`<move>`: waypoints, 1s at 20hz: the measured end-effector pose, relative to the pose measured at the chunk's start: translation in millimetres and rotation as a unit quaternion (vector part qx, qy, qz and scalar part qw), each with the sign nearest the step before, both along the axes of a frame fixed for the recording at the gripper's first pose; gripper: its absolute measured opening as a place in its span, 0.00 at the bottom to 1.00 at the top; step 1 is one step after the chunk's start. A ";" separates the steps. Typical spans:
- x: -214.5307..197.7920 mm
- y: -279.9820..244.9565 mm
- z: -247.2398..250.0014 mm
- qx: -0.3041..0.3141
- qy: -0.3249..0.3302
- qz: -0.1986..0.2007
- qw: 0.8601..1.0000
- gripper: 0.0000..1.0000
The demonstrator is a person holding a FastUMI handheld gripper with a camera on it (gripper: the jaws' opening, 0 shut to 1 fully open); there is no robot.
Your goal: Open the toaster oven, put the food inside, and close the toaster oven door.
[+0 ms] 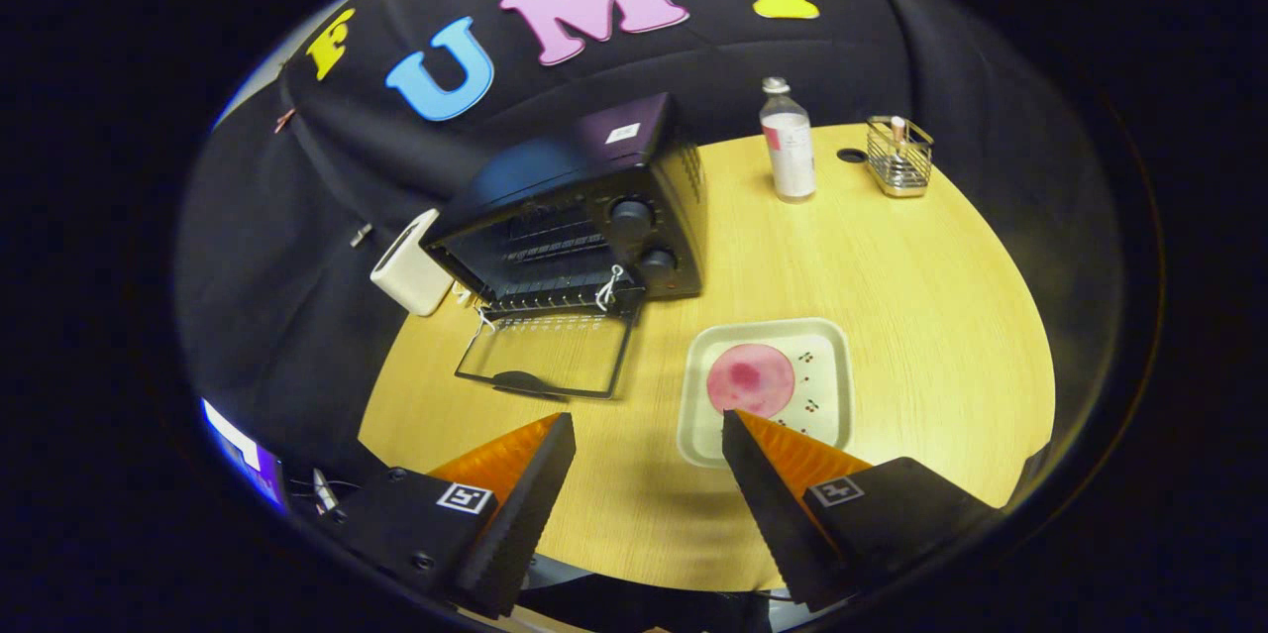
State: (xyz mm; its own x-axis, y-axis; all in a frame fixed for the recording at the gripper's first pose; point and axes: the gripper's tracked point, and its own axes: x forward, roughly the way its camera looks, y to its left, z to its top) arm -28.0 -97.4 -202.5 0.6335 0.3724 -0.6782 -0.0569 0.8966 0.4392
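Note:
A black toaster oven stands at the back of the wooden table, its glass door folded down flat toward me, showing the wire rack inside. A round pink slice of food lies on a pale square plate to the right of the door. My gripper hovers open above the table, nothing between its fingers. The right fingertip overlaps the plate's near edge just below the food; the left fingertip is just in front of the door's handle.
A white box sits left of the oven by the cloth wall. Behind the plate stand a clear bottle and a small wire basket. Bare tabletop spreads to the right.

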 end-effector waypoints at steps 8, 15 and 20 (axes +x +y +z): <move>25.8 -106.0 -82.0 0.003 0.046 -0.052 0.998 0.99; 39.7 -90.8 -121.8 0.003 0.077 -0.031 0.997 0.98; 26.4 -56.6 -126.8 0.008 0.092 0.013 0.996 0.98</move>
